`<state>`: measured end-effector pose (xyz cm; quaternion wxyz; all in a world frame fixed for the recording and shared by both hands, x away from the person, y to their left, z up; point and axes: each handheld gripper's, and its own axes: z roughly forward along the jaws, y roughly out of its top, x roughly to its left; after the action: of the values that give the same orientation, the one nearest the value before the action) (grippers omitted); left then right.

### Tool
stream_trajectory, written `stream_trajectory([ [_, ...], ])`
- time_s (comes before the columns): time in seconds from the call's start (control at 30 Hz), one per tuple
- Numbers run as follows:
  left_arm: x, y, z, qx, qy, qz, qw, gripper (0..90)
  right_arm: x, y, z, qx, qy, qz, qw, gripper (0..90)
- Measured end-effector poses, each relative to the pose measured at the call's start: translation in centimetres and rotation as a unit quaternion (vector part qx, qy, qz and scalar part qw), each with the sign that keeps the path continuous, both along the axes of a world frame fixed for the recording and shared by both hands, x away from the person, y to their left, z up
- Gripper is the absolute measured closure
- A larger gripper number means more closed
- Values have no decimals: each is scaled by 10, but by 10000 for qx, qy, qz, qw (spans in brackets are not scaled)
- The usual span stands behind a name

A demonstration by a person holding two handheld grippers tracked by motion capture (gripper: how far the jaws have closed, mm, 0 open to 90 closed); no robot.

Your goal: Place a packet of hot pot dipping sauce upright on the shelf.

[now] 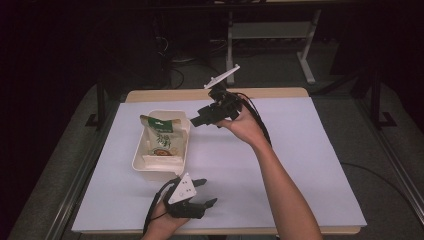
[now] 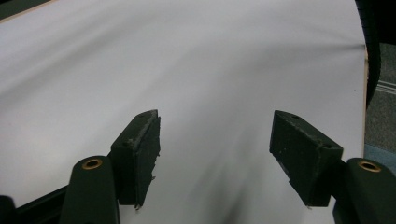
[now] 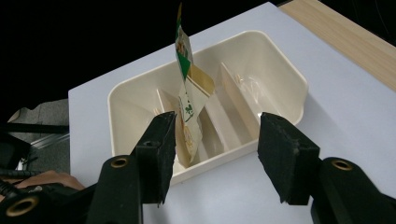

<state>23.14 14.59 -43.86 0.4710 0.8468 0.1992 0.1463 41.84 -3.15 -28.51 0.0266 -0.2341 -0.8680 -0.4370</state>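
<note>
A cream plastic tray (image 1: 137, 162) with divider ribs stands on the left half of the white sheet. A green and white snack pouch (image 1: 161, 137) leans upright in it, between two ribs. My right gripper (image 1: 196, 121) hangs above the table just right of the tray's far corner, pointing at it, jaws open and empty. In the right gripper view the pouch (image 3: 189, 107) stands in the tray (image 3: 280, 70) beyond the open gripper (image 3: 217, 154). My left gripper (image 1: 207, 192) rests low near the table's front edge, in front of the tray, open over the bare sheet (image 2: 187, 56).
The white sheet (image 1: 300, 165) covers most of the wooden table, whose bare edge (image 1: 270, 92) shows at the back. A desk frame (image 1: 305, 55) stands on the dark floor behind. My left hand (image 3: 42, 179) shows at the lower left of the right gripper view.
</note>
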Motion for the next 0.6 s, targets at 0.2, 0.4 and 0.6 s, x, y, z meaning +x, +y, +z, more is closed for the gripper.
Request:
stream_trajectory([
  [0.2, 0, -1, 0, -28, -2, 13, 10000, 300, -4, -10, 0, 30, -62, -38, 10000, 443],
  [0.4, 1, 0, 0, -38, 10, 34, 10000, 288, -7, -21, 0, 96, -58, -99, 9999, 430],
  [0.6, 3, 1, -1, -73, 39, 67, 9999, 282, -11, -32, -1, 130, -101, -149, 9998, 416],
])
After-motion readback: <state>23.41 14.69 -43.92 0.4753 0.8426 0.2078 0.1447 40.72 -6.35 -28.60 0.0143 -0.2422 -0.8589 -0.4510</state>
